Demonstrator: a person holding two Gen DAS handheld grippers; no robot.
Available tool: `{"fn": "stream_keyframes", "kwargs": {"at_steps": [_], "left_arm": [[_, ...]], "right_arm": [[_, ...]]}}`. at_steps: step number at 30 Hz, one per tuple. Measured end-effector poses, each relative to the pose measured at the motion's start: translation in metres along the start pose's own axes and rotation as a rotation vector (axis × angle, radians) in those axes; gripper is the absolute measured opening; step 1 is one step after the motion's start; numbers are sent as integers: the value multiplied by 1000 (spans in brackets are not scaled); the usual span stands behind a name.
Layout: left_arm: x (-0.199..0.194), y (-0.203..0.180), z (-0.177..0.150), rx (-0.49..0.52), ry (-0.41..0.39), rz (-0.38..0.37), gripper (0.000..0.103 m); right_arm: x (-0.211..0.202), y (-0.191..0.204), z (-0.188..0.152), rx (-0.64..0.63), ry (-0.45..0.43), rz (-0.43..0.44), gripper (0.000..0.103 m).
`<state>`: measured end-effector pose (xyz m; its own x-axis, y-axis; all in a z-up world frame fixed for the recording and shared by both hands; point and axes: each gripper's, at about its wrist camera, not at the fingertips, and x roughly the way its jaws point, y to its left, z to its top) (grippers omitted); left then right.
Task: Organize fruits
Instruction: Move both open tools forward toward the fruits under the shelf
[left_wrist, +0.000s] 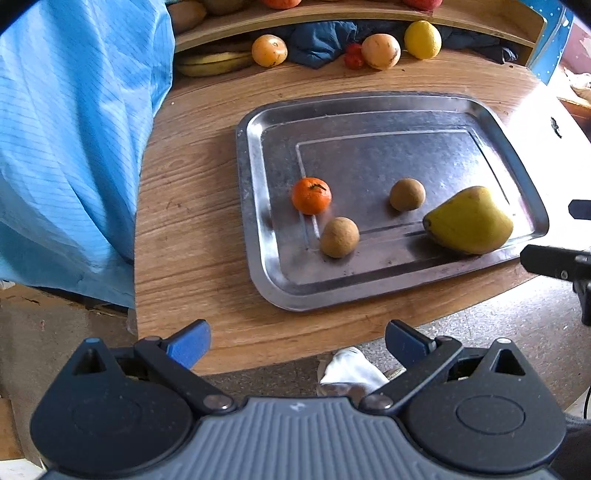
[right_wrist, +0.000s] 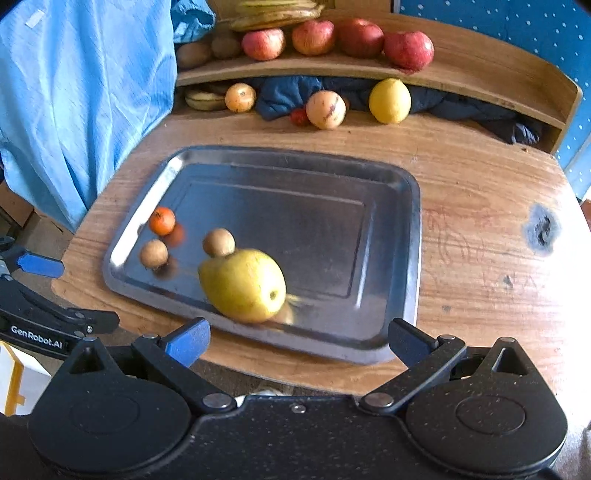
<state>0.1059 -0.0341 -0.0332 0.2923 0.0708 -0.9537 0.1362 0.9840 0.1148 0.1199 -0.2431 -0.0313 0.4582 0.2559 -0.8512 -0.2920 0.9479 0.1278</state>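
Fruits are being kept on the metal tray (right_wrist: 388, 177): a yellow mango (right_wrist: 243, 286) at its 6 o'clock edge, two brown round fruits (right_wrist: 218, 242) and a small orange (right_wrist: 161, 220) toward 8 o'clock. Both the left gripper (left_wrist: 297, 341) and the right gripper (right_wrist: 297, 341) are being held wide apart, with nothing being gripped, near the table (right_wrist: 480, 258) edge.

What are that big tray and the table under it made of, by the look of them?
The tray looks like bare metal, likely steel or aluminium: grey, dull-shiny, mirroring the fruit, with a pressed rim. The table shows brown wood grain with scratches and a dark scar; solid wood or a printed laminate, I cannot tell.
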Motion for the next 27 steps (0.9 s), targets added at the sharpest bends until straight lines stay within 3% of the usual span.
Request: {"fn": "stream_keyframes", "kwargs": {"at_steps": [14,27], "left_arm": [[2,27,32,-16,-23,25,102],[9,56,90,-46,-105,73,102]], "right_arm": [[15,3,33,27,-28,13,102],[30,2,67,42,-67,-8,102]]}}
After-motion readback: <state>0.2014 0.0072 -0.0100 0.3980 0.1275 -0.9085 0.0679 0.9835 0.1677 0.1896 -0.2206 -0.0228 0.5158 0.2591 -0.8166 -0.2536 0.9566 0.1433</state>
